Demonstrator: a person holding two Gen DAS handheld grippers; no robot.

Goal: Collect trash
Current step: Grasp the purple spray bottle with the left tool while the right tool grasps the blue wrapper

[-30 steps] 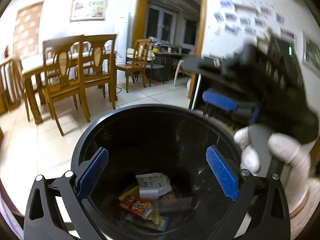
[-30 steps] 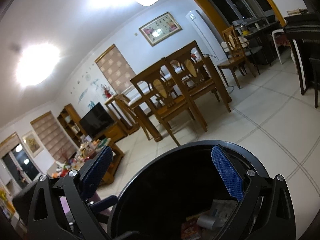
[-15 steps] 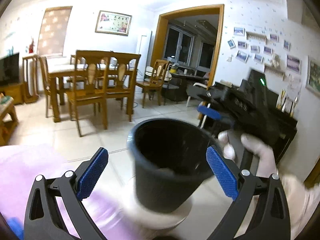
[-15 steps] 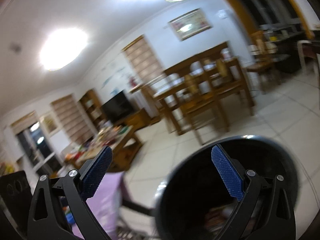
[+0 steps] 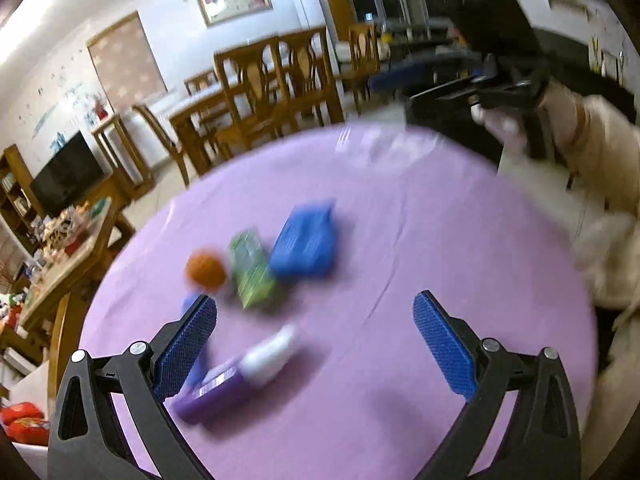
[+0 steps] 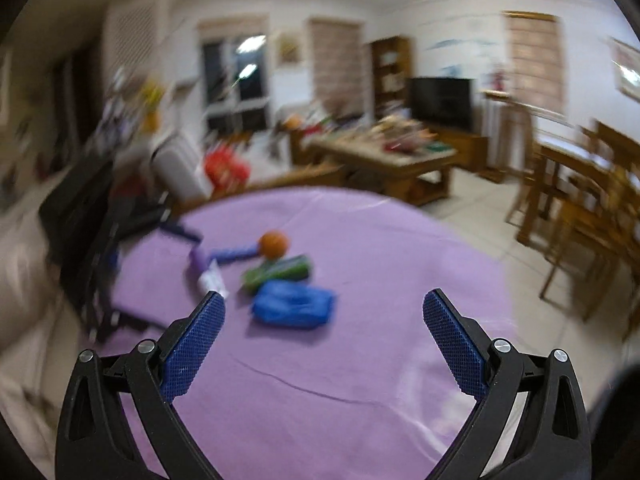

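Note:
A round table under a purple cloth [image 5: 400, 240] [image 6: 360, 360] carries a small cluster of items, all motion-blurred. A blue packet [image 5: 304, 240] [image 6: 294, 306] lies beside a green packet [image 5: 252, 270] [image 6: 280, 272], an orange ball [image 5: 205, 270] [image 6: 273, 244] and a purple-and-white tube [image 5: 236, 376] [image 6: 206, 270]. My left gripper [image 5: 316, 344] hovers open above the near side of the cloth, the tube just by its left finger. My right gripper [image 6: 324, 340] is open and empty too, short of the blue packet. The black bin is out of view.
Wooden dining chairs and a table [image 5: 276, 80] [image 6: 580, 200] stand beyond the cloth. A cluttered coffee table [image 6: 384, 148] and a TV [image 6: 440, 102] sit further off. A person's sleeve [image 5: 600, 152] is at the right in the left wrist view.
Both grippers swung away from the black bin to the purple table. The bin left both views and the items on the cloth came in. Both grippers stayed open.

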